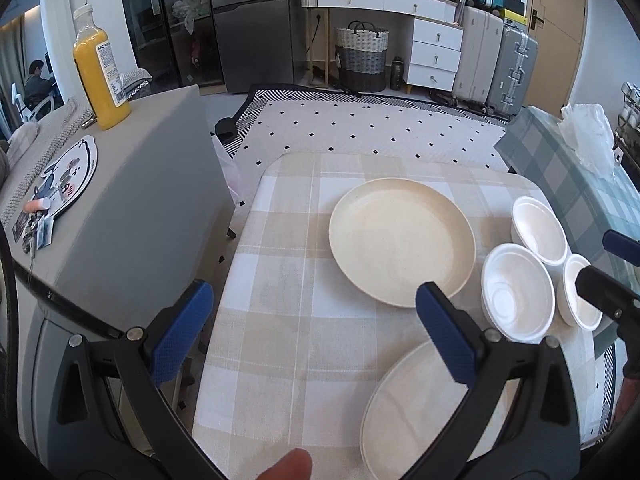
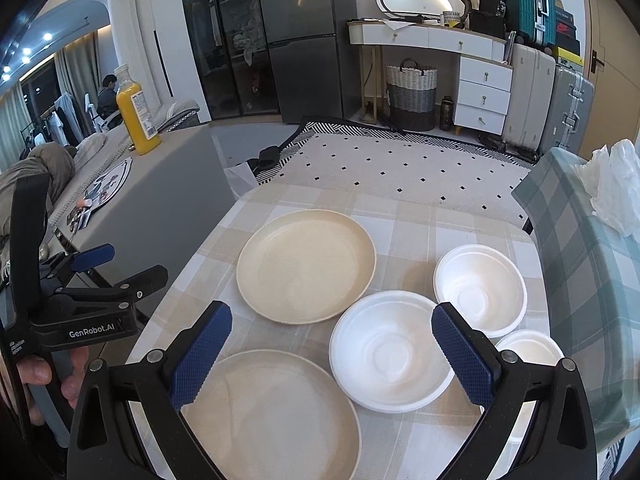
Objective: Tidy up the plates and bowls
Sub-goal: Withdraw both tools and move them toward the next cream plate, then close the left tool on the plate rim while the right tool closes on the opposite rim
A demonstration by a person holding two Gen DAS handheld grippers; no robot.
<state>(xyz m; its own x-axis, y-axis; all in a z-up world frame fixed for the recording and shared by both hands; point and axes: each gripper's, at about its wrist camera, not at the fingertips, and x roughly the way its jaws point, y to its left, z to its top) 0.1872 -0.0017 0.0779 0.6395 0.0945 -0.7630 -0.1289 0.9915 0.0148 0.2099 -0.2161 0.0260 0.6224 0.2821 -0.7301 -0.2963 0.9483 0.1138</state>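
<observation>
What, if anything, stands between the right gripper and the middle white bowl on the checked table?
Nothing visible does. The right gripper hangs open above the table, and the middle white bowl lies directly ahead between its jaws. The near beige plate lies to the left, and the other bowls lie to the right.

Near plate [image 1: 400, 412] partly hidden by gripper finger; small bowl [image 2: 532, 350] half covered
</observation>
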